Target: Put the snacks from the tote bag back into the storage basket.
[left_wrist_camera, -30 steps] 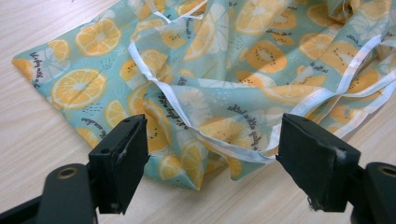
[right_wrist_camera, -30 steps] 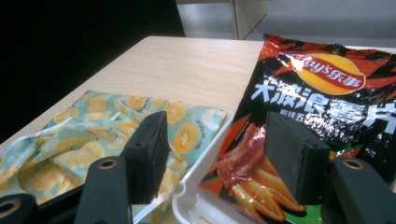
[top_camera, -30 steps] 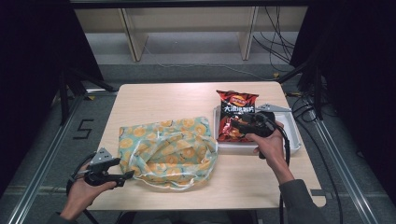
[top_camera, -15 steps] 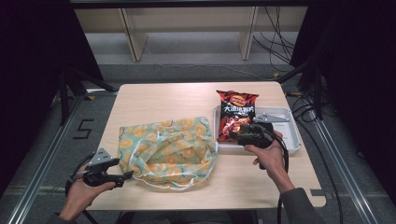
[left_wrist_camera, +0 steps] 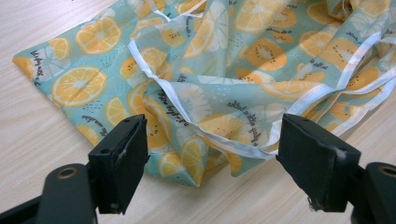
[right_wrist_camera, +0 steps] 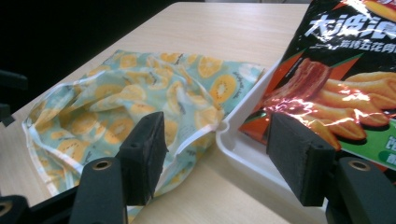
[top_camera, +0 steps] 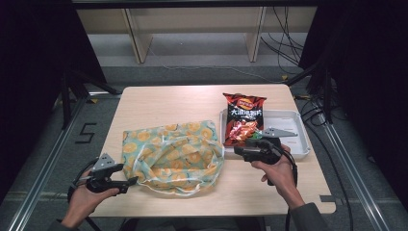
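Leaning on the white tray (top_camera: 297, 126) with its long side pointing away from the person, the chip bag (top_camera: 243, 119) sits just past the wide-open, empty right gripper (top_camera: 239, 151), while the left gripper (top_camera: 131, 182), also wide, waits by the fruit-print bag (top_camera: 174, 153).

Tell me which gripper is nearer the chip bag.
Right. The right gripper sits open at the chip bag's lower edge by the tray; the left gripper is across the table, at the fruit-print bag.
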Available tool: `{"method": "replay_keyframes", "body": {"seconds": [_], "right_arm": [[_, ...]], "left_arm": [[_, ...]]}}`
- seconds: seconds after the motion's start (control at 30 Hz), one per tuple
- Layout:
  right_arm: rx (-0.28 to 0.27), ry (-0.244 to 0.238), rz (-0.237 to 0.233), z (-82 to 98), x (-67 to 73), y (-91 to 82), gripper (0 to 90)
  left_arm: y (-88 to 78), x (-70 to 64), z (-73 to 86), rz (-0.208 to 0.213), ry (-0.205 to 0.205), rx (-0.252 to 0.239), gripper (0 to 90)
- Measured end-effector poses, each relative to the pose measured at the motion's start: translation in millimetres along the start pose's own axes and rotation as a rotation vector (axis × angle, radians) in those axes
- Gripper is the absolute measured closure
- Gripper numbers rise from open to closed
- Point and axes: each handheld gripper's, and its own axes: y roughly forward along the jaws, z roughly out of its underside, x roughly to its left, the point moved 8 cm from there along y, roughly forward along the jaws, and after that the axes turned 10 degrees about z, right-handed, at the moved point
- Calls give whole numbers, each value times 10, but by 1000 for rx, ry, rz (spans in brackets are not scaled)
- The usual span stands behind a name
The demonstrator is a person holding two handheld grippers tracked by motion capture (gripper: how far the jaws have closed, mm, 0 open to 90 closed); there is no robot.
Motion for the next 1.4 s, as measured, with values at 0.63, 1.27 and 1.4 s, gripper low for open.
{"method": "replay_keyframes", "body": {"seconds": [0.63, 1.27, 1.4], "right_arm": [[89, -62, -33, 334, 228, -77, 345], [157, -106, -3, 631, 298, -217, 280], [172, -131, 11, 714, 326, -260, 280]], "left_arm": [[-29, 23, 27, -1, 30, 34, 238], [-18, 15, 25, -1, 22, 25, 238], [-15, 14, 26, -1, 21, 24, 237]]}}
